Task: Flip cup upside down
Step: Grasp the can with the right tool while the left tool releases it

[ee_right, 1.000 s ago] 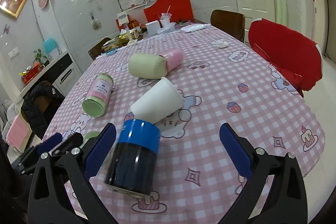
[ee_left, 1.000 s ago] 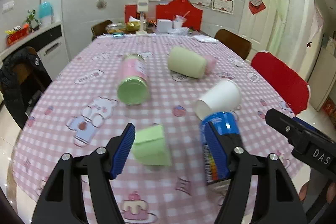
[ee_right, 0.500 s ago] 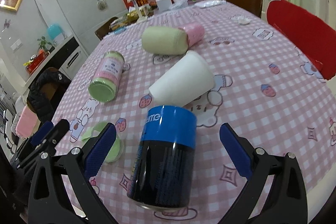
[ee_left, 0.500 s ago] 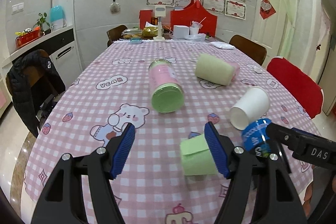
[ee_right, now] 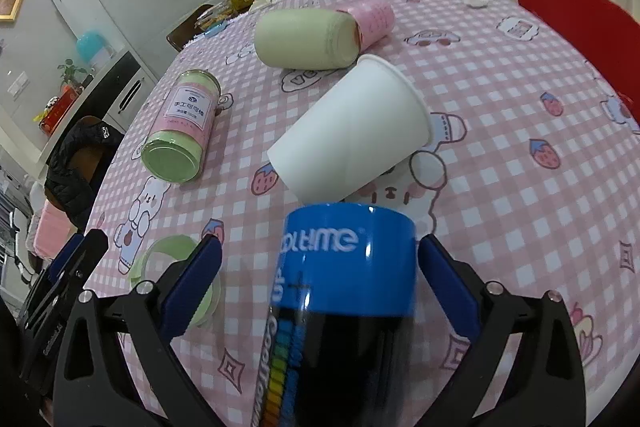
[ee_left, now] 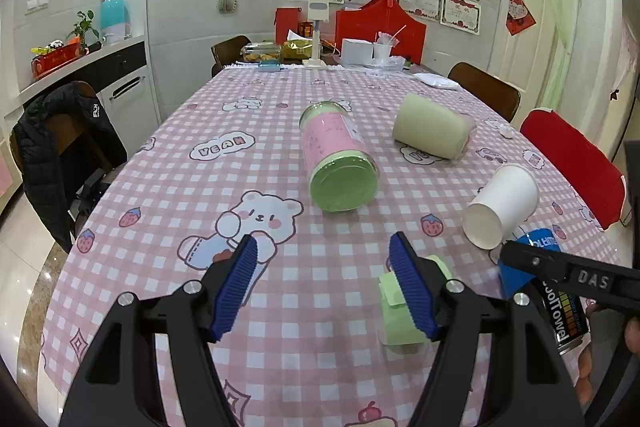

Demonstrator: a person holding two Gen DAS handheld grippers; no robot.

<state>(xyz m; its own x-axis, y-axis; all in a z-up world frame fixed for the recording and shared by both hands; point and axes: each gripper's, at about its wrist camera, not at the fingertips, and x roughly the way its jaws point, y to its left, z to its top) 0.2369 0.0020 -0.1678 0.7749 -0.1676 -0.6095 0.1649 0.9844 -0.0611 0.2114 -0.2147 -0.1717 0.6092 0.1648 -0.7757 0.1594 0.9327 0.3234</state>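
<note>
cup (ee_right: 352, 131) behind can (ee_right: 344, 311), on table (ee_right: 520, 75)

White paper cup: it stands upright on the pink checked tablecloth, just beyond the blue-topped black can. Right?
Not upright. In the right wrist view the white paper cup lies on its side on the pink checked tablecloth, just beyond the blue-topped black can.

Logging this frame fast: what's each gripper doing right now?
Left gripper: open, holding nothing; the green cup sits behind its right finger.
Right gripper: open around the blue can, not clamped.
</note>
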